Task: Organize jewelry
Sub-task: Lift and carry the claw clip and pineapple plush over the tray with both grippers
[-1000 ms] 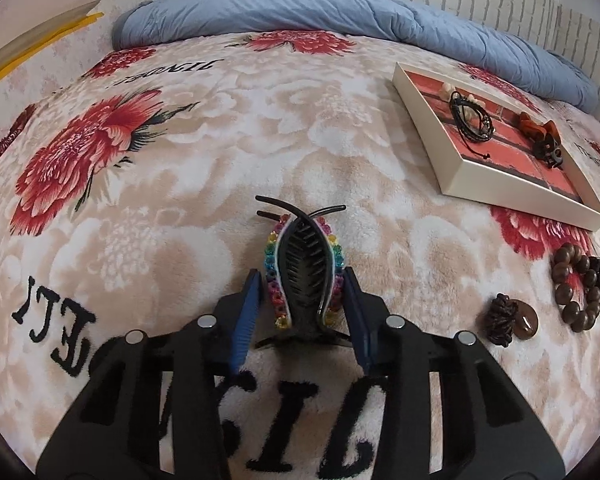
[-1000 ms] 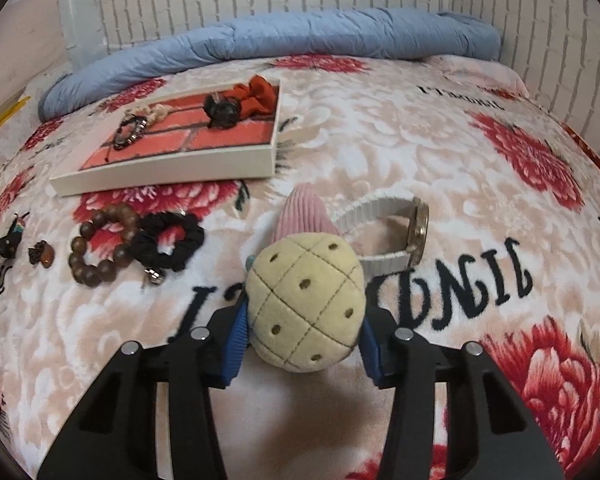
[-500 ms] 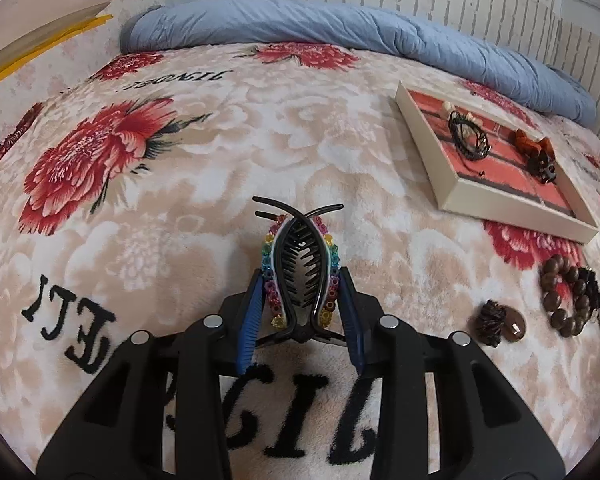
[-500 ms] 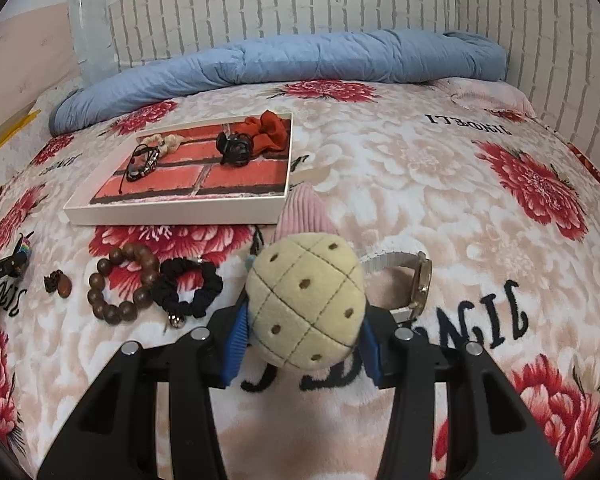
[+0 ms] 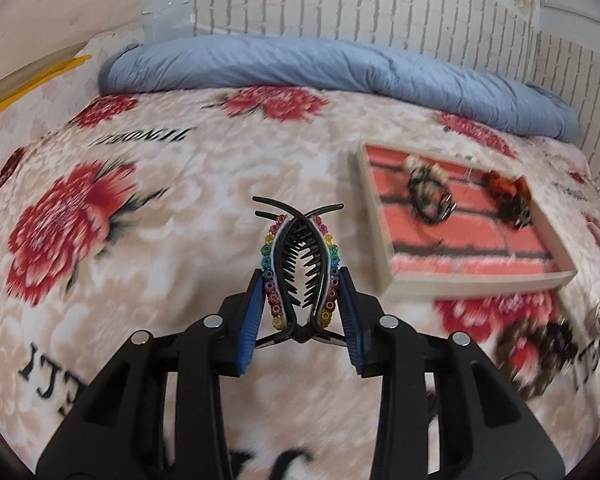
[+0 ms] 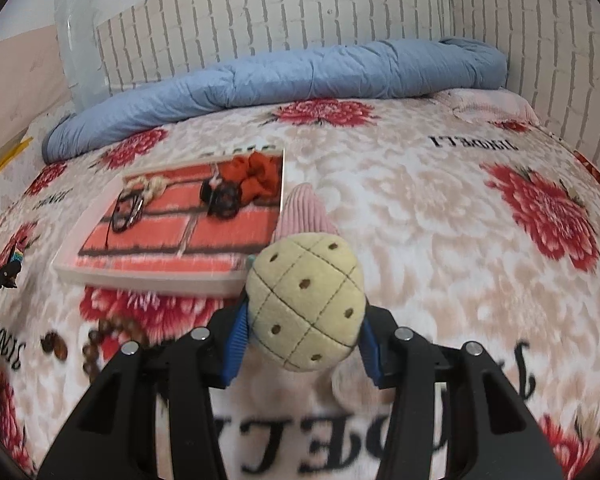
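My left gripper (image 5: 300,292) is shut on a black hair clip with rainbow beads (image 5: 298,268), held above the floral blanket. My right gripper (image 6: 304,316) is shut on a yellow plush pineapple-like ornament with a pink corduroy top (image 6: 306,304), also held above the bed. The cream tray with a red brick-pattern lining (image 5: 472,280) lies ahead to the right in the left view, and ahead to the left in the right wrist view (image 6: 152,276). It holds a black cord bracelet (image 5: 428,192), an orange scrunchie (image 6: 256,174) and a black piece (image 6: 220,198).
Brown wooden beads (image 5: 540,344) and a small brown pendant (image 6: 56,346) lie on the blanket in front of the tray. A rolled blue duvet (image 6: 280,76) lies along the brick-pattern wall at the back. The left gripper's clip shows at the left edge of the right wrist view (image 6: 4,268).
Both grippers have risen and moved toward the tray with their items still held. The watch and black scrunchie have dropped out of the right view.
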Demonstrator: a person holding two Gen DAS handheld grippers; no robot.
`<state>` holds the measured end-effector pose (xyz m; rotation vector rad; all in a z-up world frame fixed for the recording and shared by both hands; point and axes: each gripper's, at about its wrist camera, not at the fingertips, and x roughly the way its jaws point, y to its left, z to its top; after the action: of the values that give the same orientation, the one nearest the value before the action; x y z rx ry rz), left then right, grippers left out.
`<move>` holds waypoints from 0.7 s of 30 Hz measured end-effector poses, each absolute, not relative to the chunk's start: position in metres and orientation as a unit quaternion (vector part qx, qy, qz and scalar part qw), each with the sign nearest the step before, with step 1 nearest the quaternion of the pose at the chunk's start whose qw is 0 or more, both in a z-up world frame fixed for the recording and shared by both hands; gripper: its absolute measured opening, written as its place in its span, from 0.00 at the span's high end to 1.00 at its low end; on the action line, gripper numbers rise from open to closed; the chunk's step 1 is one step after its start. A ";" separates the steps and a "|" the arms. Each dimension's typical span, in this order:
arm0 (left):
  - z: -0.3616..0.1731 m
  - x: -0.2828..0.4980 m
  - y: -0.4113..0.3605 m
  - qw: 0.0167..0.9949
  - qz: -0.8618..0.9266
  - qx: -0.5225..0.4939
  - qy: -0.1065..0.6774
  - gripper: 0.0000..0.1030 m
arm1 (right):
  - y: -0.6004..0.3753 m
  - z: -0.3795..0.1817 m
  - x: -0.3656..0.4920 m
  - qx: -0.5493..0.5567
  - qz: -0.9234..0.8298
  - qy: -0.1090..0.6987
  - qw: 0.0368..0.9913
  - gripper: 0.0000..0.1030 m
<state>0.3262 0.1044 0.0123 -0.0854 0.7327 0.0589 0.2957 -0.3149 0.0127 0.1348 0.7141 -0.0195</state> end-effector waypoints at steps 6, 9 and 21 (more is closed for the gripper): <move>0.031 0.362 0.057 0.943 -0.006 -0.028 0.333 0.66 | -0.299 0.014 0.336 0.083 0.008 0.337 0.938 0.54; 0.032 0.384 0.025 0.943 -0.036 -0.019 0.331 0.66 | -0.285 0.007 0.357 0.083 0.020 0.338 0.937 0.54; -0.001 0.443 -0.036 0.926 -0.086 0.000 0.367 0.66 | -0.245 -0.018 0.411 0.064 0.047 0.355 0.932 0.54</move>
<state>0.4430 -0.0365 -0.0014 -0.0006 0.7524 -0.1758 0.4106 -0.2445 -0.0179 0.1309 0.7258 0.0971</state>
